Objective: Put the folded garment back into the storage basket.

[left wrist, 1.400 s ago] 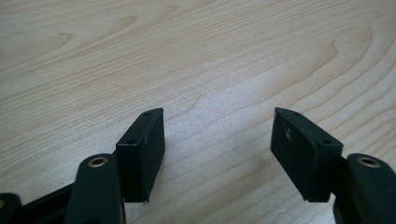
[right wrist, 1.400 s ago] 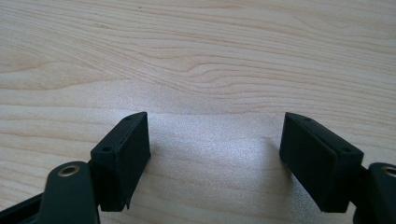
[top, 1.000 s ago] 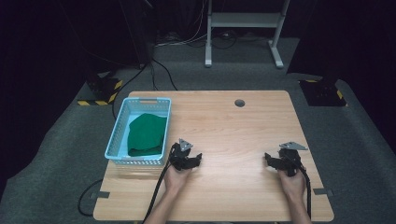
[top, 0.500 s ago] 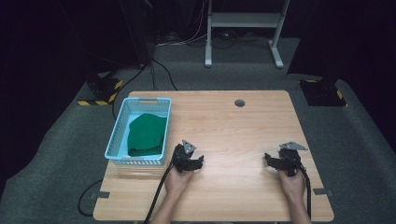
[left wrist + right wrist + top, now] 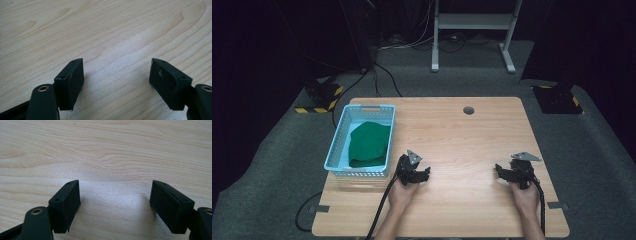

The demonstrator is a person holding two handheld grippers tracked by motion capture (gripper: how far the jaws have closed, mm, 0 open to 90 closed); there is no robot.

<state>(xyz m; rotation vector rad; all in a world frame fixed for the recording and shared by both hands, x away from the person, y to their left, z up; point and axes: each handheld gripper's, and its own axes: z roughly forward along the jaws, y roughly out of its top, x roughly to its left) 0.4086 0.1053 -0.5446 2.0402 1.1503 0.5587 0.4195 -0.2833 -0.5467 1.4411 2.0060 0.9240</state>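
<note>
Wooden table [image 5: 452, 135] bears green cloth [image 5: 368, 144] (basketed) beside gaping, empty left tongs [image 5: 421, 176].

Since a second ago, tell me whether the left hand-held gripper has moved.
Yes, slightly. The left hand-held gripper has edged to the right, away from the blue basket that holds the green cloth. The shift is small.
</note>
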